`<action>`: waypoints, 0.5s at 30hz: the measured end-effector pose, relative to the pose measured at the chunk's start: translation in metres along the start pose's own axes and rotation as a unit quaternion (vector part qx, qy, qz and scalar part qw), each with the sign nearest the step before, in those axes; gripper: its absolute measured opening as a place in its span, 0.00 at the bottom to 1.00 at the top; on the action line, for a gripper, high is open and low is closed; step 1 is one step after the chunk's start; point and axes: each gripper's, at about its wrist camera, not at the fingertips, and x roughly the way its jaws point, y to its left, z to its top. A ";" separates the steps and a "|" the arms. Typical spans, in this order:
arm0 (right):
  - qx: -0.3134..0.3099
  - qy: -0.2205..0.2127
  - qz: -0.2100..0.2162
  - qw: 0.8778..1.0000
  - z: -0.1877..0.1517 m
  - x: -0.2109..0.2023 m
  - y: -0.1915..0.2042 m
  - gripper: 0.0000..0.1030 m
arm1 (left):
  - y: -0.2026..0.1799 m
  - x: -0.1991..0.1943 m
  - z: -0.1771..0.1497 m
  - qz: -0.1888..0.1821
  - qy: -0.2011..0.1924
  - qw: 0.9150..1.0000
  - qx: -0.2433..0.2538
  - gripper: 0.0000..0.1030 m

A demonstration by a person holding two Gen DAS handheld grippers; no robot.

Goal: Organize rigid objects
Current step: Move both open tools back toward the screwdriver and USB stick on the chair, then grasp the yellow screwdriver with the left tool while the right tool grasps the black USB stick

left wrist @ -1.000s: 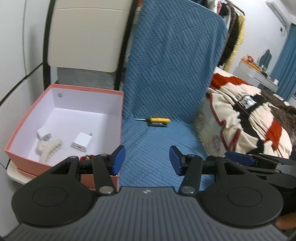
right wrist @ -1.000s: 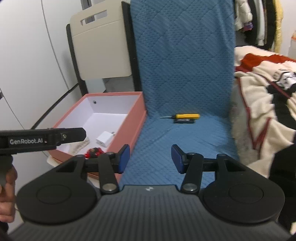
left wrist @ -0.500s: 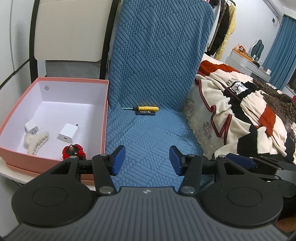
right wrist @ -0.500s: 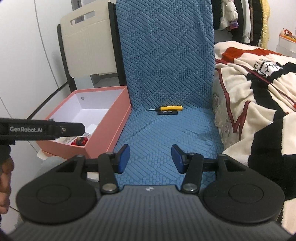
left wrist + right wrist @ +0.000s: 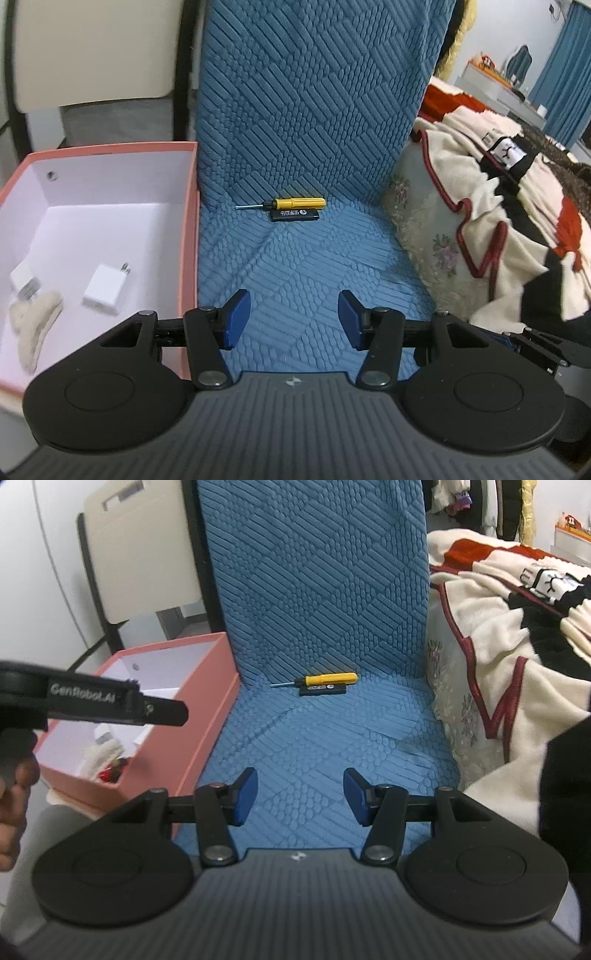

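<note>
screwdriver (image 5: 291, 203): lies crosswise, tip toward pink box (image 5: 190, 236) | left gripper (image 5: 291, 319), right gripper (image 5: 300, 797): fingers apart, empty

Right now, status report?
Left claw and right claw open, empty. Yellow-handled screwdriver beside black stick on blue seat. Path clear.

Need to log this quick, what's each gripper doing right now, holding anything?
Left gripper: open, empty, over the blue seat.
Right gripper: open, empty, over the same seat.
</note>
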 end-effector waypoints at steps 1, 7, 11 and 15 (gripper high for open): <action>0.003 0.004 0.000 1.000 0.002 0.008 -0.002 0.53 | 0.002 0.008 0.005 0.000 0.003 1.000 0.003 0.57; 0.008 0.015 0.000 1.000 0.017 0.061 -0.011 0.53 | 0.011 0.070 0.044 -0.007 0.024 1.000 0.011 0.57; 0.011 0.016 0.004 1.000 0.028 0.097 -0.014 0.53 | 0.018 0.114 0.073 -0.003 0.038 0.999 0.038 0.57; 0.014 0.022 0.003 1.000 0.039 0.135 -0.017 0.53 | 0.023 0.153 0.099 -0.005 0.049 0.997 0.056 0.57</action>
